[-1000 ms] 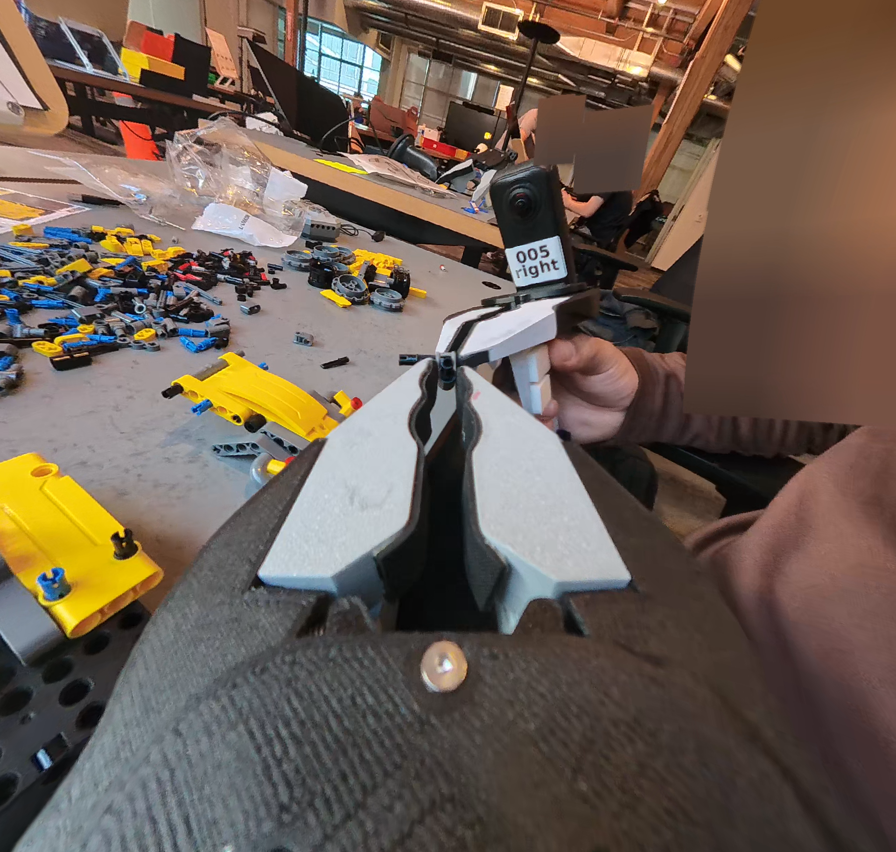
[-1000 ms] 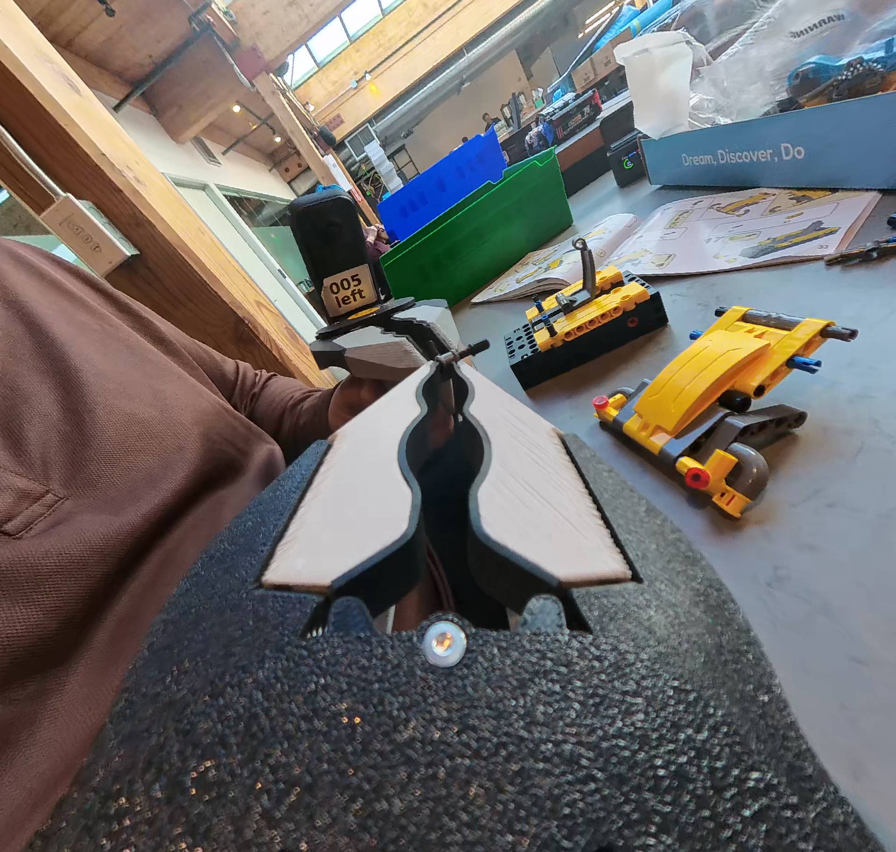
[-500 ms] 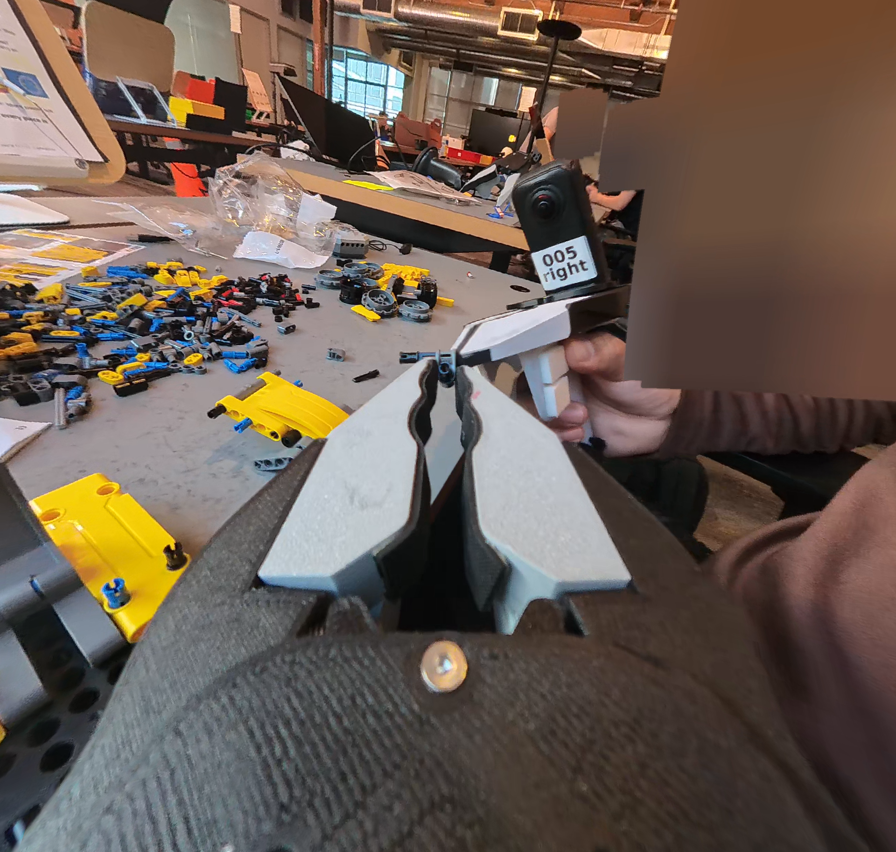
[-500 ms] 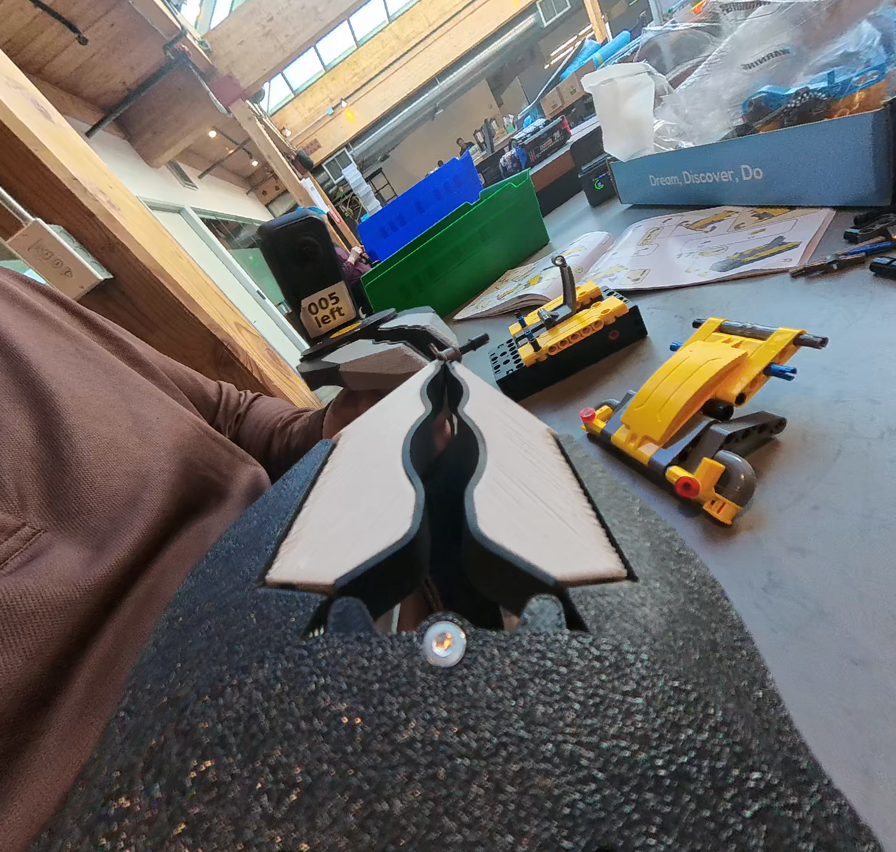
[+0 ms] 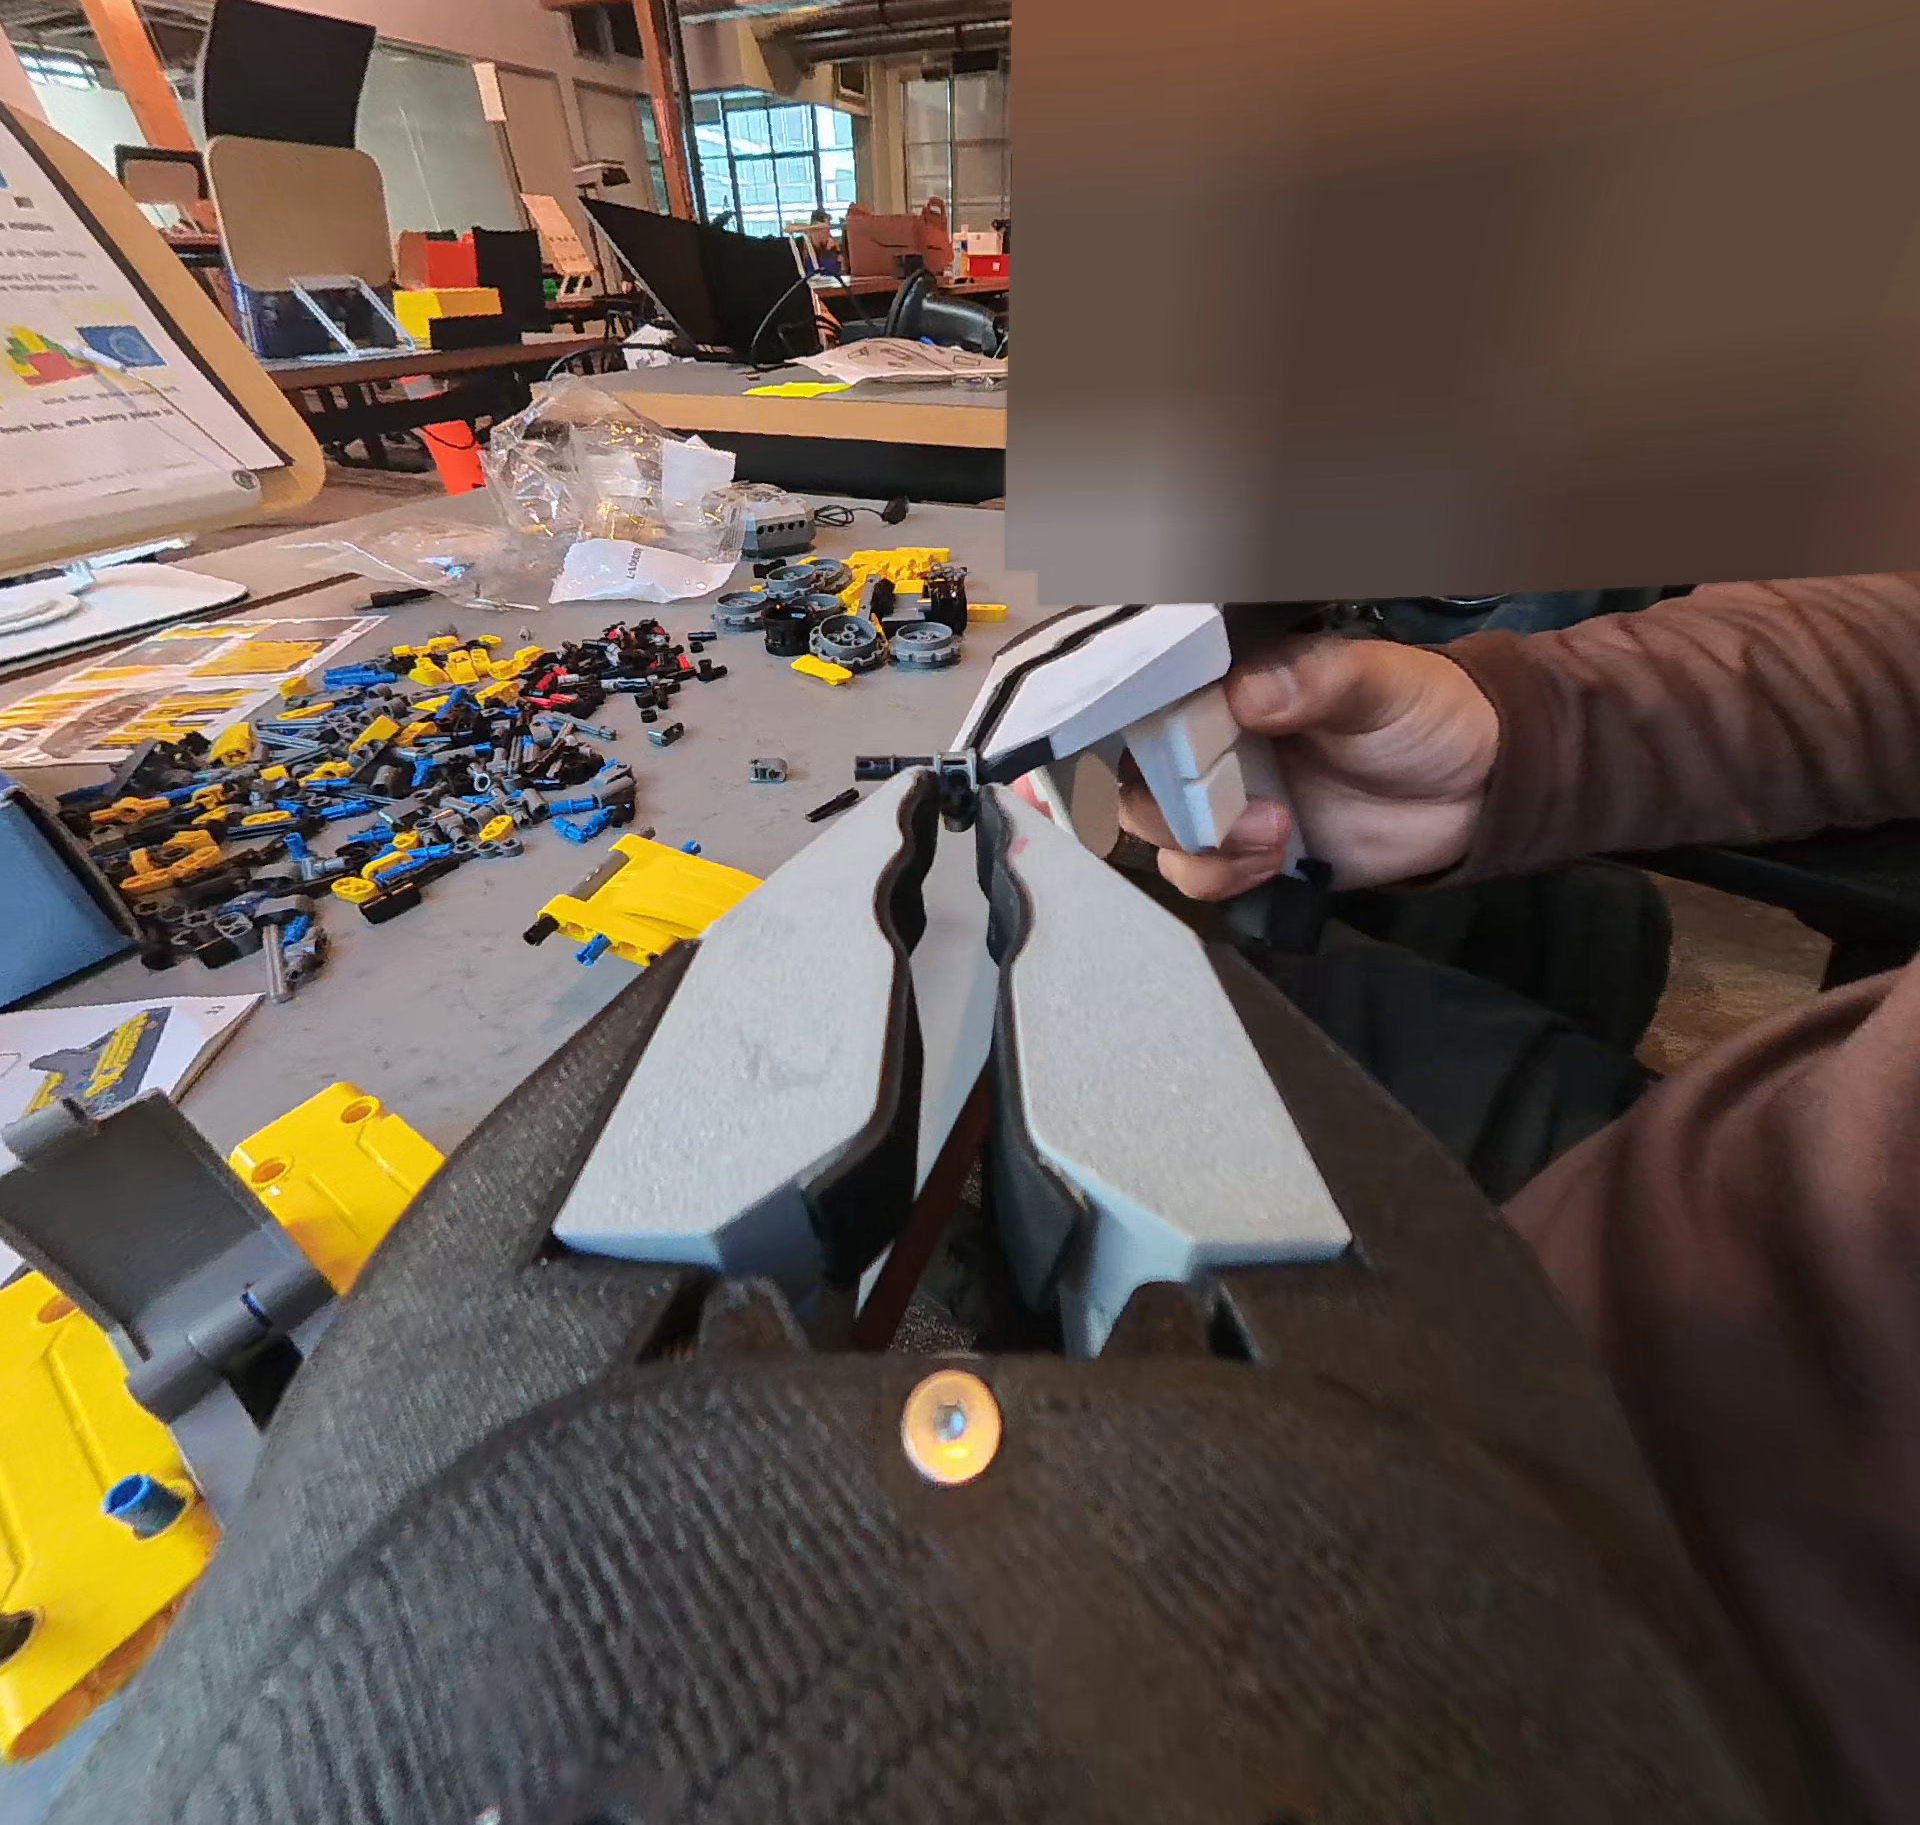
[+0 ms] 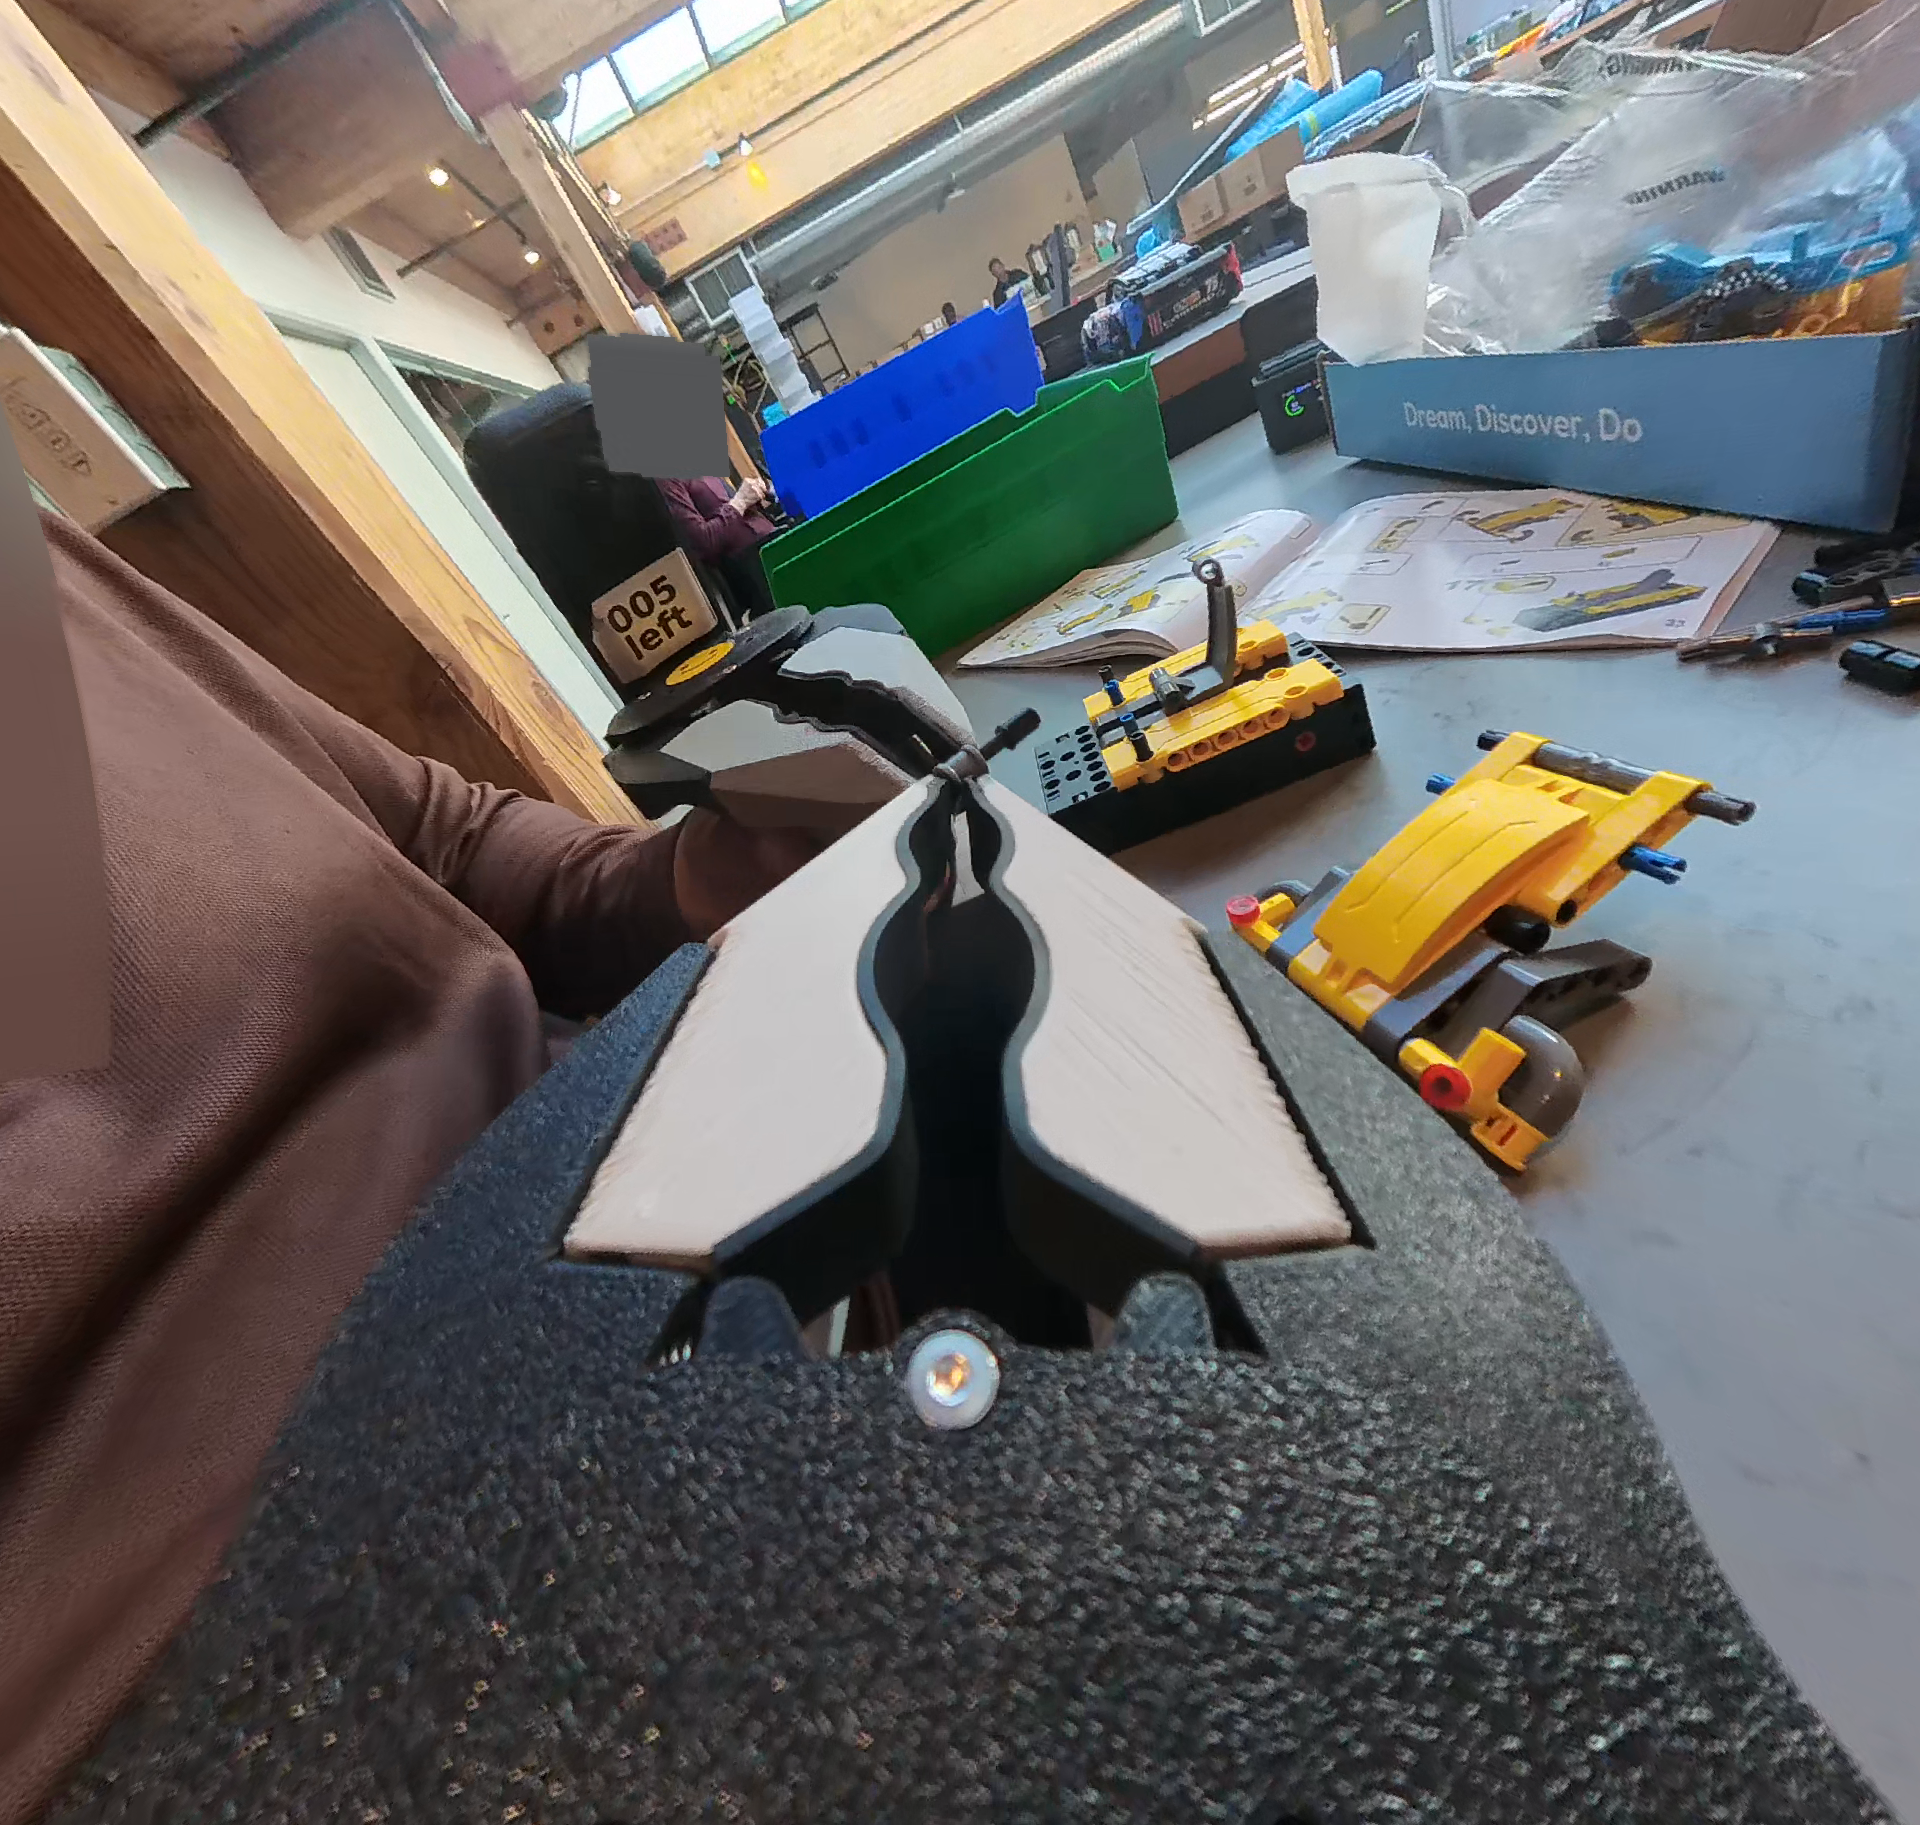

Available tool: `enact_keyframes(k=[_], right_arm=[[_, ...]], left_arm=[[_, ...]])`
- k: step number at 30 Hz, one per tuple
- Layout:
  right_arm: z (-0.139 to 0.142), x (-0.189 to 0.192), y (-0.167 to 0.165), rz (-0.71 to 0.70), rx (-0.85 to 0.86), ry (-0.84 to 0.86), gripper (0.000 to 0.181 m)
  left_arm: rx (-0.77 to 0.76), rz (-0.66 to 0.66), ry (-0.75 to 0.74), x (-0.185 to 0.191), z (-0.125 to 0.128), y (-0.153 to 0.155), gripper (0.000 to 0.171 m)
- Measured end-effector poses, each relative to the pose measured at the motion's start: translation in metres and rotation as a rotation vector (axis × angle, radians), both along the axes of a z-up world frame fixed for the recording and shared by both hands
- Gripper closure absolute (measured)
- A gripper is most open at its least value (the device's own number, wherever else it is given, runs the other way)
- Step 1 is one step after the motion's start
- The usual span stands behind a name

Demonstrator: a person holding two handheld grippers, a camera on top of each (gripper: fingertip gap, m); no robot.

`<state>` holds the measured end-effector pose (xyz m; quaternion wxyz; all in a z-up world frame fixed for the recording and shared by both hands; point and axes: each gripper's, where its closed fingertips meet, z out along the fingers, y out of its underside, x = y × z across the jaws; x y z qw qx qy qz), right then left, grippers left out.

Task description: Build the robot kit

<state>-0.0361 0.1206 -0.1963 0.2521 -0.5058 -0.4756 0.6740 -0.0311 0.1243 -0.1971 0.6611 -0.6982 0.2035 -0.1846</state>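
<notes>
Between both tongs' (image 5: 951, 788) pinched tips, one small dark connector (image 5: 954, 776), details indistinct.

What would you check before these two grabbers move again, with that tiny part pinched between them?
1. Left gripper shut on the small dark piece: ok.
2. Right gripper shut on the same piece, tip to tip with the left: ok.
3. Piece held in the air, above the grey table: ok.
4. Yellow model lies apart from both grippers: ok.
5. Loose parts pile out of the grippers' way: ok.
6. Whether the piece's pin is fully seated: cannot tell, too small.
</notes>
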Motion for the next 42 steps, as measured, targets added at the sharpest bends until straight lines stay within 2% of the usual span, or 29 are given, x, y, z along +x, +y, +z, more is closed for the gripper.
enact_keyframes(k=[6,12,21,30,42], right_arm=[[-0.003,0.001,-0.004,0.059,-0.066,-0.017,0.181],[-0.002,-0.002,-0.004,0.039,-0.062,-0.017,0.181],[-0.007,-0.014,-0.004,-0.014,0.052,-0.047,0.181],[-0.006,-0.029,-0.015,0.044,0.084,-0.048,0.181],[-0.006,-0.031,-0.015,0.02,0.107,-0.066,0.181]], left_arm=[[-0.004,-0.02,0.048,0.001,-0.003,-0.003,0.166],[0.001,0.003,0.035,-0.002,-0.002,-0.003,0.166],[-0.004,0.1,0.04,-0.014,-0.007,-0.004,0.166],[0.005,0.189,0.035,-0.03,-0.005,-0.015,0.166],[0.021,0.215,0.07,-0.032,-0.005,-0.015,0.166]])
